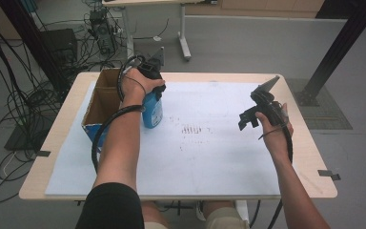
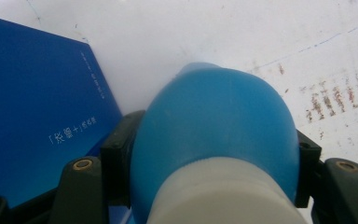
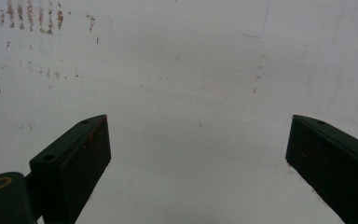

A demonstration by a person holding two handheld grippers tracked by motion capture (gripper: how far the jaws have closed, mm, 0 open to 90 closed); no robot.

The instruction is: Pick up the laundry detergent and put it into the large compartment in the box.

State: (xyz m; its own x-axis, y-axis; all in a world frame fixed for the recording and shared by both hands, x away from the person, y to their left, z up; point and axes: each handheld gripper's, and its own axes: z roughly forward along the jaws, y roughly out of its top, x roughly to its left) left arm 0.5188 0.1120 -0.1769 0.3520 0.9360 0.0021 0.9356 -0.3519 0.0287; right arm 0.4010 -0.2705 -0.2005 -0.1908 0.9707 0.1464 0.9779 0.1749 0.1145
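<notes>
A blue bottle (image 1: 152,112) with a white neck stands upright on the white sheet (image 1: 205,157), just right of an open cardboard box (image 1: 100,102). My left gripper (image 1: 155,88) is shut on the bottle from above; in the left gripper view the bottle (image 2: 214,135) sits between the two black jaws, its white neck nearest the camera. My right gripper (image 1: 249,119) hovers over the right half of the sheet. Its jaws stand wide apart with nothing between them, and the right gripper (image 3: 198,154) looks down on bare white sheet (image 3: 191,70).
The box has blue outer walls (image 2: 32,121) with small white print and stands at the table's left side. Brown smudges (image 1: 190,130) mark the middle of the sheet. The wooden table edge (image 1: 314,157) runs around the sheet. Cables and stands lie on the floor beyond.
</notes>
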